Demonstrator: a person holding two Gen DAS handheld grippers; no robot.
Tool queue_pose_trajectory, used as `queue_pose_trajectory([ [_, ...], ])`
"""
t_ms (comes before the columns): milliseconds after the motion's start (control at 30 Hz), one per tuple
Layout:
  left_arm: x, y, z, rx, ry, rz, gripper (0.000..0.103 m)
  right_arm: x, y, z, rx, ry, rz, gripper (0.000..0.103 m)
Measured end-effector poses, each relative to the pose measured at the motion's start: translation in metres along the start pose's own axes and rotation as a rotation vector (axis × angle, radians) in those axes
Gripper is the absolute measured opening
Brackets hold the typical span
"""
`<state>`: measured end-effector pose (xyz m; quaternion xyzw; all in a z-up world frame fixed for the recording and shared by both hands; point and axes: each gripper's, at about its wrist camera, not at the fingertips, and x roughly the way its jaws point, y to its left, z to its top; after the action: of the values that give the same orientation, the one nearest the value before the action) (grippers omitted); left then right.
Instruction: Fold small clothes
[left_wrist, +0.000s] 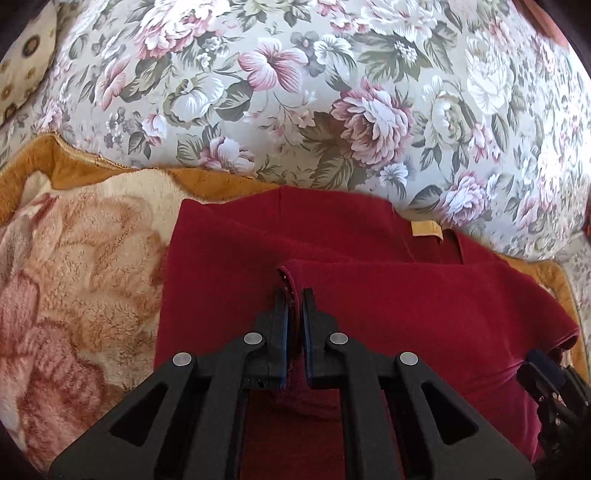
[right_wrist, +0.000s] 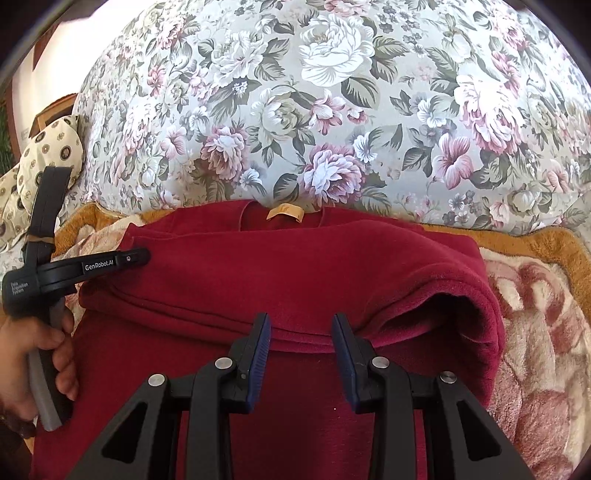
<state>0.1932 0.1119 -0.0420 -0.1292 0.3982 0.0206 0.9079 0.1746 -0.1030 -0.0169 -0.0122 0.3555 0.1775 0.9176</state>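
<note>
A dark red fleece garment (left_wrist: 406, 314) lies on the bed, its tan neck label (left_wrist: 426, 232) at the far edge. My left gripper (left_wrist: 295, 295) is shut on a raised fold of the red cloth, which stands up between the pads. In the right wrist view the red garment (right_wrist: 295, 266) is partly folded over, and its right side arches up. My right gripper (right_wrist: 301, 325) hovers over the near fold edge. Its jaws stand partly apart, and the pads do not press on the cloth. A hand (right_wrist: 55, 354) holds the left gripper (right_wrist: 140, 256) at the garment's left side.
A big floral pillow (left_wrist: 332, 92) lies right behind the garment. A fleecy cream and pink blanket (left_wrist: 81, 258) with an ochre border covers the bed under it. A small patterned cushion (right_wrist: 48, 147) sits at the far left.
</note>
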Motion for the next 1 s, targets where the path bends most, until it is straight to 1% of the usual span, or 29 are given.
queue_pose_trajectory([
  [167,0.000,0.004,-0.003,-0.028,-0.018,-0.032,0.006,-0.013,0.007,0.008,-0.036,-0.074,-0.042,0.033],
  [200,0.001,0.004,-0.003,-0.030,-0.019,-0.036,0.006,-0.013,0.003,0.011,-0.017,-0.088,-0.078,0.033],
  [233,0.001,0.004,-0.003,-0.032,-0.019,-0.038,0.006,-0.009,-0.003,0.015,0.013,-0.084,-0.107,0.033],
  [267,0.001,0.005,-0.003,-0.034,-0.019,-0.041,0.006,-0.005,-0.012,0.019,0.049,-0.076,-0.121,0.033],
  [300,0.001,0.005,-0.003,-0.036,-0.019,-0.045,0.006,-0.003,-0.024,0.025,0.098,-0.076,-0.116,0.033],
  [367,0.001,0.007,-0.003,-0.043,-0.019,-0.053,0.006,-0.003,-0.046,0.031,0.162,-0.078,-0.062,0.033],
  [400,0.001,0.007,-0.003,-0.045,-0.020,-0.055,0.006,-0.001,-0.057,0.034,0.166,-0.060,-0.037,0.033],
  [467,0.001,0.009,-0.003,-0.052,-0.020,-0.063,0.006,0.011,-0.071,0.031,0.128,0.058,0.007,0.033],
  [500,0.001,0.009,-0.003,-0.054,-0.021,-0.065,0.006,0.017,-0.079,0.023,0.099,0.136,0.040,0.032],
  [533,0.001,0.010,-0.003,-0.055,-0.021,-0.068,0.006,0.015,-0.083,0.013,0.071,0.161,0.079,0.029],
  [600,0.001,0.011,-0.004,-0.063,-0.022,-0.076,0.006,-0.007,-0.089,-0.010,0.037,0.153,0.165,0.028],
  [667,0.001,0.013,-0.004,-0.073,-0.021,-0.086,0.006,-0.021,-0.100,-0.031,0.039,0.188,0.157,0.030],
  [700,0.001,0.013,-0.004,-0.076,-0.022,-0.090,0.006,-0.035,-0.108,-0.039,0.052,0.152,0.181,0.030],
  [733,0.001,0.013,-0.005,-0.079,-0.022,-0.091,0.006,-0.044,-0.114,-0.043,0.073,0.139,0.162,0.030],
  [767,0.001,0.014,-0.005,-0.081,-0.023,-0.093,0.006,-0.049,-0.119,-0.044,0.088,0.143,0.104,0.030],
  [800,0.001,0.014,-0.005,-0.081,-0.023,-0.092,0.006,-0.056,-0.123,-0.040,0.099,0.128,0.054,0.030],
  [867,0.001,0.014,-0.005,-0.081,-0.023,-0.094,0.006,-0.070,-0.129,-0.024,0.145,0.043,0.073,0.030],
  [900,0.001,0.015,-0.005,-0.084,-0.023,-0.096,0.006,-0.075,-0.130,-0.009,0.173,-0.005,0.077,0.030],
  [933,0.001,0.014,-0.005,-0.085,-0.023,-0.095,0.006,-0.076,-0.129,0.003,0.180,-0.032,0.076,0.030],
  [967,0.001,0.014,-0.005,-0.084,-0.023,-0.095,0.006,-0.075,-0.126,0.015,0.168,-0.044,0.070,0.030],
  [1000,0.001,0.014,-0.005,-0.085,-0.023,-0.095,0.006,-0.065,-0.123,0.029,0.123,-0.013,0.046,0.030],
])
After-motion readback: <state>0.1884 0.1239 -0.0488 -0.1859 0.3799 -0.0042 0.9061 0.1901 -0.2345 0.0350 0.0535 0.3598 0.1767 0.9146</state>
